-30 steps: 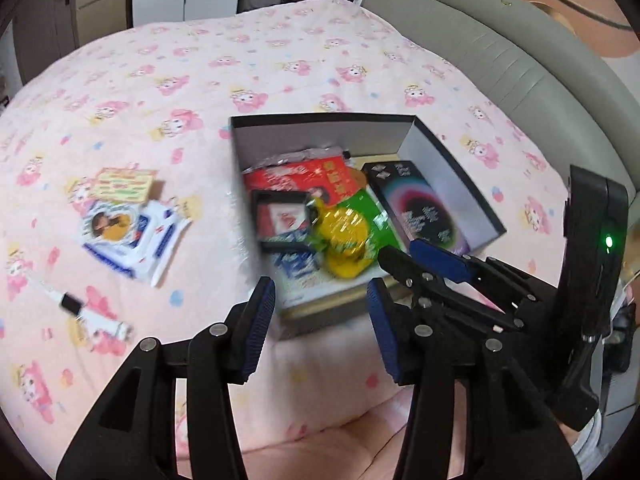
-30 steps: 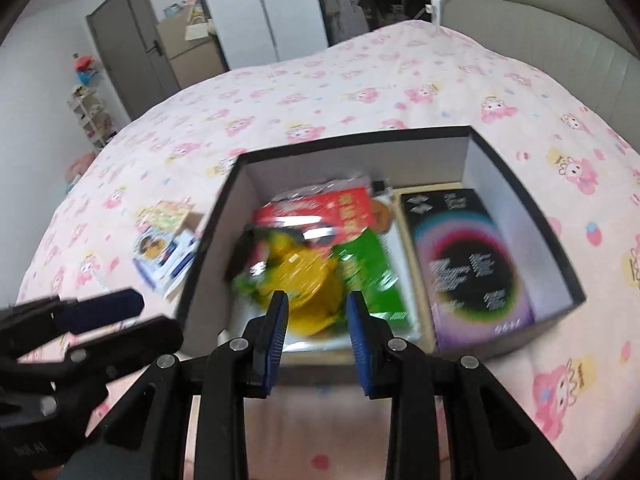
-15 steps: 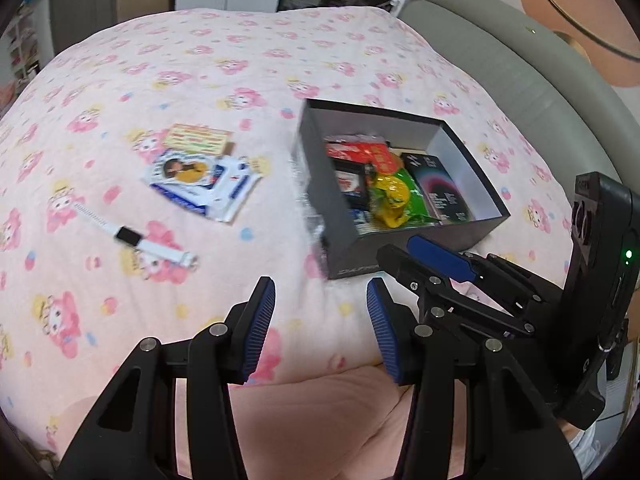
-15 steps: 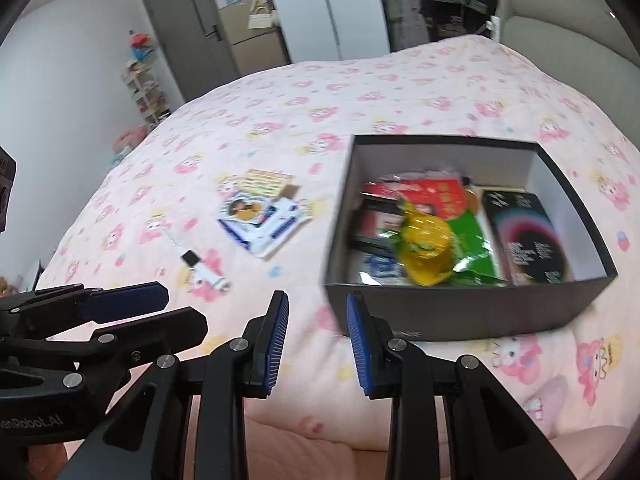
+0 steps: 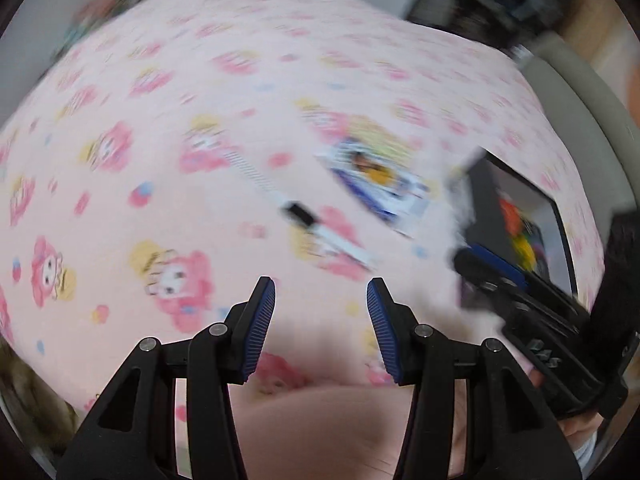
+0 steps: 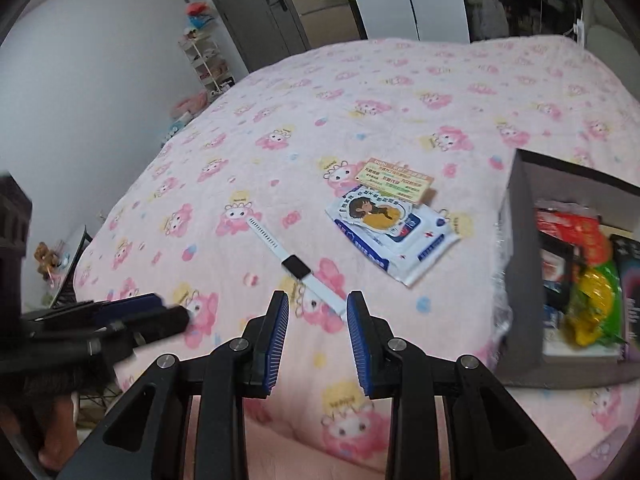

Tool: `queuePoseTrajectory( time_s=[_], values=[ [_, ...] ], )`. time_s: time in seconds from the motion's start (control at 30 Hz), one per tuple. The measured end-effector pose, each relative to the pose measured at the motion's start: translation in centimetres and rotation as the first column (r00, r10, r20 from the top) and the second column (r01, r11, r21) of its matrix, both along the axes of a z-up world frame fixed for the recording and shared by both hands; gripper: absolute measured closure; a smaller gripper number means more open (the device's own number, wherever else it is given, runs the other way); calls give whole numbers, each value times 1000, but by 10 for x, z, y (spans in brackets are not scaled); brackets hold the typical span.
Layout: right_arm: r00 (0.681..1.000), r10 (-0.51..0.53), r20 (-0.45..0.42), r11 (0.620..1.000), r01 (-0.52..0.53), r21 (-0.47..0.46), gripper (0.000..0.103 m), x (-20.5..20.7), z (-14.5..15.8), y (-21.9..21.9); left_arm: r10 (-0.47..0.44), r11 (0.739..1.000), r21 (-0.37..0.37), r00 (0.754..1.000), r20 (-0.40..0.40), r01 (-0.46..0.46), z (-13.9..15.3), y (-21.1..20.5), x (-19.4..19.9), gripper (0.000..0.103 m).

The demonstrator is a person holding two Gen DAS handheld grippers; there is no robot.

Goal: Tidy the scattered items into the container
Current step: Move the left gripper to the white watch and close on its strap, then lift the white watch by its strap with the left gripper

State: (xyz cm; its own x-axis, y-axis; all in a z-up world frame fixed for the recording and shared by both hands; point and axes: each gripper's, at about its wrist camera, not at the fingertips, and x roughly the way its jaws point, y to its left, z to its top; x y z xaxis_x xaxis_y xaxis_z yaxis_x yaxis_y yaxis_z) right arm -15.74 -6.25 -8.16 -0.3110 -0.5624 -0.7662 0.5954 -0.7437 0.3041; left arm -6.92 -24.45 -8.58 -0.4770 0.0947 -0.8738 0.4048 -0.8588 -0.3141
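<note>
Both views have swung left since 0.5 s ago: the dark grey open cardboard box (image 6: 568, 264) sat mid-frame then, now it's at the right edge, w/ the loose items ahead.

Still out on the pink cartoon-print bedspread (image 6: 360, 100): a white-strap smartwatch w/ black face (image 6: 296, 266), a blue-and-white wet-wipe pack (image 6: 390, 228) and a small orange-green card (image 6: 396, 180) touching the pack's far edge. The box already holds several coloured packets.

Key relation: watch lies just ahead of the right gripper (image 6: 317, 336), its strap running diagonally far-left to near-right, near end between the finger tips' line. Left gripper (image 5: 321, 320) is further back, so right looks nearer.

Both sets of fingers are spread, holding nothing.

Right view is sharp; left view is motion-blurred, the watch (image 5: 320, 228) and pack (image 5: 380, 180) only smears there.
</note>
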Motion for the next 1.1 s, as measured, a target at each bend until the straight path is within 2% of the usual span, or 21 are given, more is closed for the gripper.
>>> queuePoseTrajectory(
  time_s=[0.1,0.17,0.27,0.37,0.47,0.57,0.63,0.7,0.73,0.8,0.9,1.0,1.1],
  values=[
    [999,29,33,998,-31,57,77,-15,-24,-20,85,995,47,996,39,-87,-19,-44,-4,56],
    [996,50,70,992,-57,109,77,-22,-47,-33,91,988,122,994,62,-99,-37,-59,-16,57],
    [991,71,111,987,-86,136,77,-25,-65,-40,118,957,249,984,131,-148,-67,-76,-39,58],
    [985,90,149,981,-113,155,77,-27,-81,-45,136,938,290,973,188,-187,-93,-79,-65,58],
    [976,109,187,975,-141,172,77,-29,-97,-50,128,935,297,966,224,-193,-114,-79,-93,58],
    [966,126,225,967,-170,189,76,-32,-113,-55,120,955,235,961,250,-180,-127,-85,-117,58],
    [958,137,251,962,-189,199,77,-33,-124,-59,148,960,195,954,262,-203,-134,-90,-126,61],
    [960,128,251,965,-179,190,77,-34,-125,-56,153,959,189,947,282,-211,-142,-89,-130,82],
    [963,119,243,968,-166,187,77,-34,-126,-53,152,959,187,945,290,-212,-146,-88,-132,84],
    [980,70,189,964,-114,238,78,-35,-127,-47,138,957,207,946,294,-203,-144,-81,-128,93],
    [996,-11,86,946,-17,323,78,-34,-120,-30,93,947,268,951,293,-176,-137,-63,-118,95],
    [994,-86,64,944,61,324,78,-29,-107,-1,27,946,304,962,271,-112,-129,-35,-108,95],
    [987,-118,104,956,85,279,78,-16,-101,27,22,934,338,962,273,-117,-133,-22,-102,94]
  ],
)
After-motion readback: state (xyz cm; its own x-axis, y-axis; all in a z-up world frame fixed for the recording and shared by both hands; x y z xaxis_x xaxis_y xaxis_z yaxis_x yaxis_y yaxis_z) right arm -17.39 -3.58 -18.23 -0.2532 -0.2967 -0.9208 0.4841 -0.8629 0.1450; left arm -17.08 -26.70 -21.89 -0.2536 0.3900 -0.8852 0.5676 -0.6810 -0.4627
